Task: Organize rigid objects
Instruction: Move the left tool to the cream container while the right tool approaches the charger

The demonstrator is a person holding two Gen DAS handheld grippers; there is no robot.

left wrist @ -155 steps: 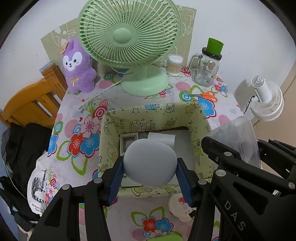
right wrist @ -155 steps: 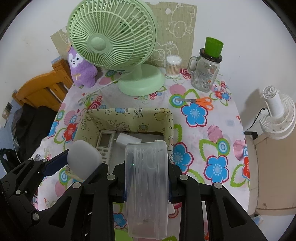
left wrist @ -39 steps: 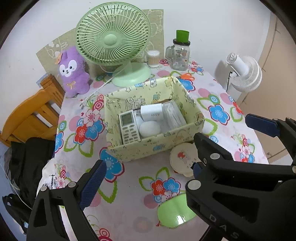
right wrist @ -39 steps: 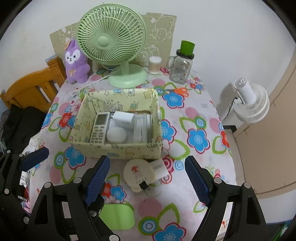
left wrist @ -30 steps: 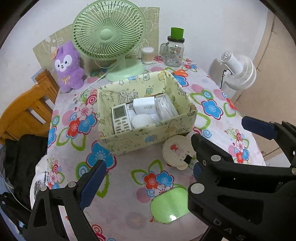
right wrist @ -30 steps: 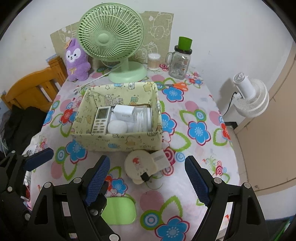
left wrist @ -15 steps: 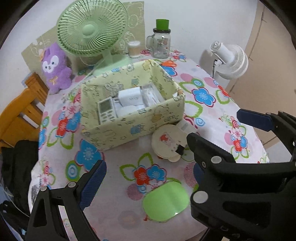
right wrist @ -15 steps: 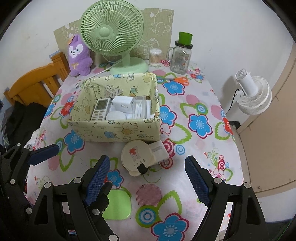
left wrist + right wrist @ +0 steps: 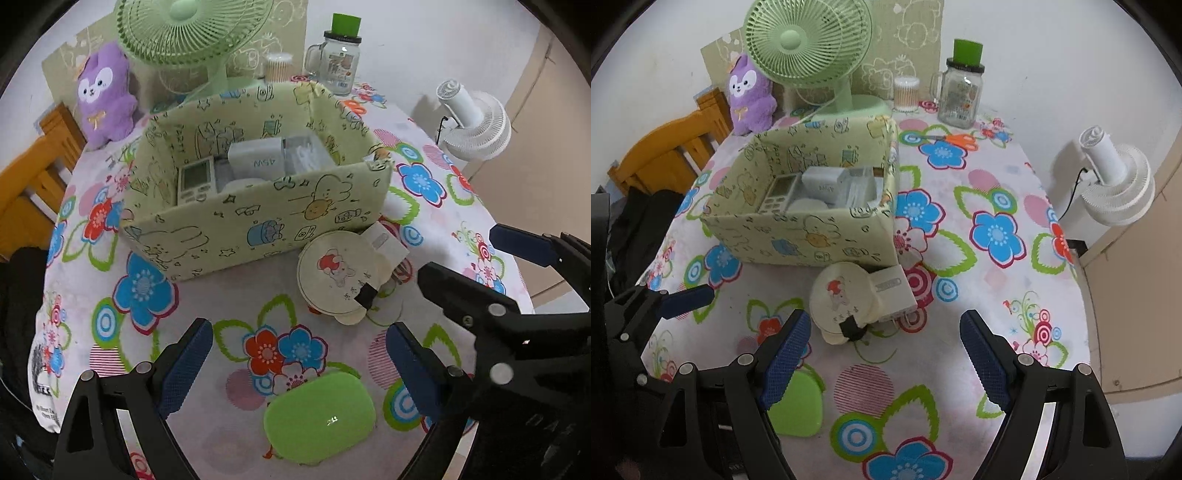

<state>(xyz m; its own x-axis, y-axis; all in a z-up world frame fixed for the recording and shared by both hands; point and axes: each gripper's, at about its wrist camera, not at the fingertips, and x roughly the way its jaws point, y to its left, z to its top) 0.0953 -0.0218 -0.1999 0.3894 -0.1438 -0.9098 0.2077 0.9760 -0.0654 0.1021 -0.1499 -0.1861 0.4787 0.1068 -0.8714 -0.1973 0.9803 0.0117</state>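
A yellow-green cartoon box (image 9: 258,218) holds a remote (image 9: 195,181), a white charger (image 9: 255,159), a clear plastic case (image 9: 308,155) and a white rounded thing. In front of it lie a round cream disc (image 9: 338,275), a white adapter (image 9: 388,245) and a green case (image 9: 319,417). My left gripper (image 9: 299,354) hangs open and empty above the green case. My right gripper (image 9: 886,332) is open and empty just in front of the round disc (image 9: 840,299) and the adapter (image 9: 892,291). The green case (image 9: 796,402) shows behind its left finger.
A green desk fan (image 9: 809,40), a purple plush (image 9: 750,96), a swab tub (image 9: 906,94), a glass jar (image 9: 962,92) and orange scissors (image 9: 956,139) stand behind the box. A white fan (image 9: 1115,184) is beyond the table's right edge, a wooden chair (image 9: 665,147) to the left.
Both grippers have sunk toward the tablecloth, so the box and the loose things look larger. The rounded thing and the clear case, held earlier, now lie in the box. Both jaws stay wide.
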